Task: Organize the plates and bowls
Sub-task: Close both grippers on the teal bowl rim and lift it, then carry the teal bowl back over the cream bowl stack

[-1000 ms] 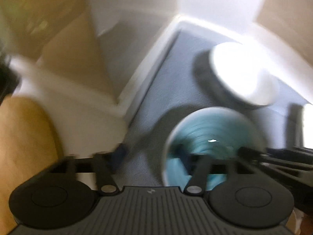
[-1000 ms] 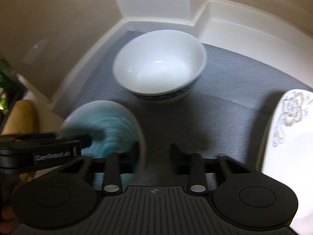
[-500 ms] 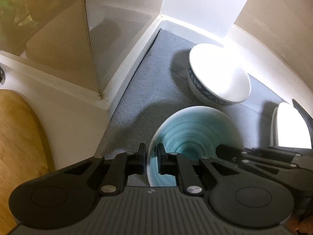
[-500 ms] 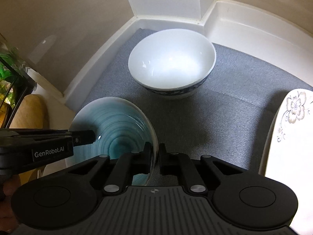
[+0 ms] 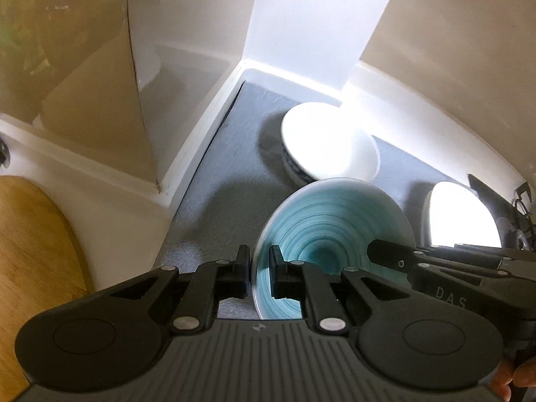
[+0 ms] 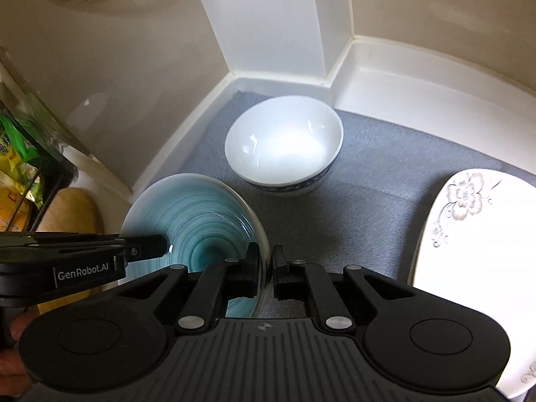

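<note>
The teal glazed bowl (image 6: 197,221) sits at lower left of the right wrist view, over the grey mat (image 6: 385,181) on the bench; whether it rests on the mat or is clear of it cannot be told. Both tongs pinch its rim from opposite sides. The right tongs (image 6: 267,268) are pressed together on the rim's right edge, and the left tongs (image 5: 260,269) clamp the left edge at lower centre of the left wrist view.

Ceramic like this is likely stiff, fairly heavy and breakable, with a glossy glaze that could slip between narrow pads. The thin rim seems the only practical hold, and a two-sided grip should keep the bowl level.

The white bowl with a blue band (image 6: 284,149) stands just beyond it at centre, a probable nesting target. The white floral plate (image 6: 475,244) lies at the right edge, well apart.
</note>
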Motion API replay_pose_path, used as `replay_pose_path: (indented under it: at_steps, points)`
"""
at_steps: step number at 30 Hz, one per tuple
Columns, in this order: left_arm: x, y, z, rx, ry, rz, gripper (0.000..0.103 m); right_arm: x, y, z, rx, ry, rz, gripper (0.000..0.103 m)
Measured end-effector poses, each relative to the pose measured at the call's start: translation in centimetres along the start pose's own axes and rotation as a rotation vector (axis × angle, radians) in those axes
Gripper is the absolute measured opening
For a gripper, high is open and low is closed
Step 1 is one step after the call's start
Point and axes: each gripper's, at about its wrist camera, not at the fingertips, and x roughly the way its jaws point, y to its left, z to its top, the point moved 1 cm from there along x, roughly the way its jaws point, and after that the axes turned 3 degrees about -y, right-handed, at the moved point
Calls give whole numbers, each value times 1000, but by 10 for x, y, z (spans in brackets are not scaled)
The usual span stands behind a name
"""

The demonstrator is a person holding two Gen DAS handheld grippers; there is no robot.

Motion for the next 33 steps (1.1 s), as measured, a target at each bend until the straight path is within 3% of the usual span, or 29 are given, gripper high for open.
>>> replay_pose_path:
  at_steps: [12, 24, 33]
  points:
    - [-35, -33, -22, 84, -5, -45, 11, -55, -12, -23, 43, -47, -24, 9]
    - [-37, -73, -62, 216, 79, -109, 12, -90, -35, -75, 127, -19, -83, 9]
    - [-23, -73, -77, 239, 144, -118, 11, -89, -42, -95, 182, 26, -78, 9]
